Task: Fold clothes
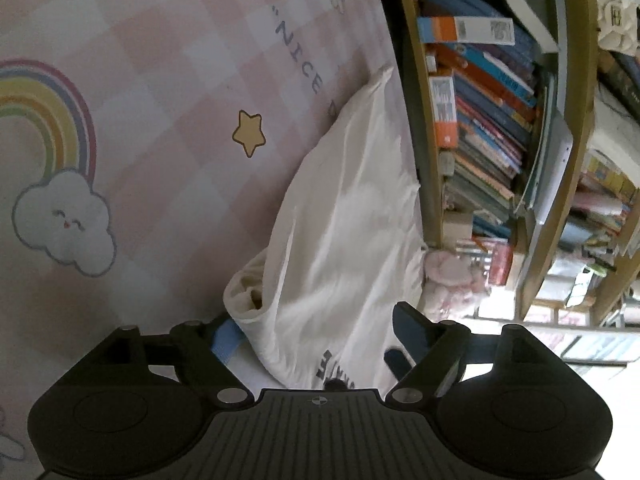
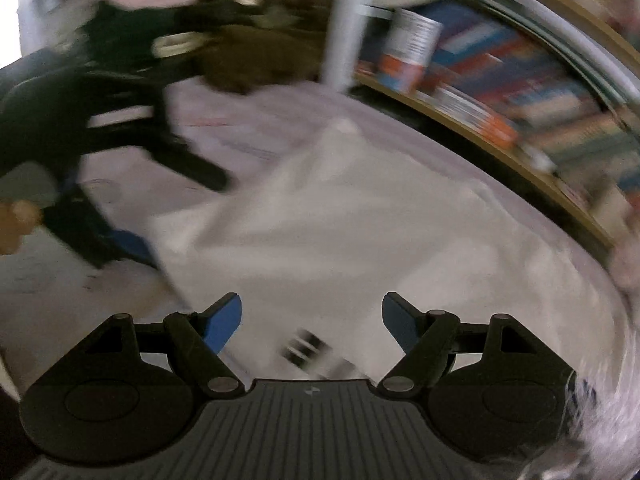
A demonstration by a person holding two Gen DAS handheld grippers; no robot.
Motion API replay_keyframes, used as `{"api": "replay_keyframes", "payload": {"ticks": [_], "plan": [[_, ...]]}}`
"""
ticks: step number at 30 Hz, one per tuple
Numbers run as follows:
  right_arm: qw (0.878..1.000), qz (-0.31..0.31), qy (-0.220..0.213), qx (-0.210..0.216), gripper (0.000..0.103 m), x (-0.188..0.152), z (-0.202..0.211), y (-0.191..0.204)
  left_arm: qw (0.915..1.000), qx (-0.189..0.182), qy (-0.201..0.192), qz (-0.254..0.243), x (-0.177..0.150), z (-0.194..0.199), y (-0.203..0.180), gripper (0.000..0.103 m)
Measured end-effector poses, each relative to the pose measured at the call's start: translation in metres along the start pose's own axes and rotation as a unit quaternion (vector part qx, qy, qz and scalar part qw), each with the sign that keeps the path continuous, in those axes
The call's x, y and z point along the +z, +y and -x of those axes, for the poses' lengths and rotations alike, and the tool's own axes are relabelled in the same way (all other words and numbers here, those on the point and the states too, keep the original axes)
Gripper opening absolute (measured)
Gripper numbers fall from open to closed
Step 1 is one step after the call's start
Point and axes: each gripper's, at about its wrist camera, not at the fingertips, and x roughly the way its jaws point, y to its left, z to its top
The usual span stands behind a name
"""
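A white T-shirt (image 1: 344, 216) lies crumpled on a pink checked bedsheet (image 1: 168, 92), with its collar opening at the lower left and dark lettering near the camera. My left gripper (image 1: 316, 332) is open. The cloth lies between its blue fingers (image 1: 408, 328) and covers part of the left one. The right wrist view is motion-blurred. There my right gripper (image 2: 312, 316) hangs open just above the T-shirt (image 2: 360, 220) with nothing between its fingers. The left gripper (image 2: 128, 244) shows at the shirt's left edge, held by a hand (image 2: 16, 224).
A bookshelf (image 1: 488, 120) packed with books runs close along the bed's far side, and also shows as the bookshelf (image 2: 520, 92) in the right wrist view. A pink plush item (image 1: 452, 276) lies by the shelf. The sheet carries a rainbow, cloud and star print. A white post (image 2: 344, 20) stands behind.
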Motion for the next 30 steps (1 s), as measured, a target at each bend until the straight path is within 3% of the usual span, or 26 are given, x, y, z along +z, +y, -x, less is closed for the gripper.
{"api": "replay_keyframes", "payload": {"ticks": [7,11,13,14,15,17,18,24,30], "plan": [[0.995,0.088,0.022,0.039,0.072,0.020,-0.027,0.051,0.9998,0.009,0.012,-0.015,0.004,0.005,-0.003,0.082],[0.993,0.100,0.050,0.038,0.054,0.020,-0.043,0.060,0.9988,0.027,0.014,-0.040,0.006,0.012,-0.008,0.082],[0.993,0.089,0.058,0.041,0.050,0.020,-0.048,0.059,0.9988,0.026,0.017,-0.039,0.007,0.012,-0.008,0.082],[0.994,0.081,0.058,0.044,0.045,0.020,-0.050,0.057,0.9989,0.025,0.018,-0.037,0.008,0.012,-0.008,0.083],[0.994,0.074,0.059,0.047,0.030,0.021,-0.051,0.055,0.9989,0.023,0.020,-0.035,0.008,0.013,-0.007,0.083],[0.995,0.060,0.061,0.049,0.012,0.022,-0.054,0.052,0.9991,0.021,0.023,-0.030,0.011,0.012,-0.008,0.087],[0.996,0.054,0.061,0.048,0.008,0.023,-0.055,0.050,0.9991,0.021,0.025,-0.029,0.011,0.011,-0.009,0.088],[0.999,-0.030,0.014,0.033,0.005,0.028,-0.024,0.028,0.9988,0.021,0.037,-0.026,0.020,0.000,-0.018,0.090],[0.995,-0.099,-0.024,0.012,0.005,0.037,0.003,0.005,0.9986,-0.022,0.049,0.000,0.033,-0.015,-0.022,0.093]]}}
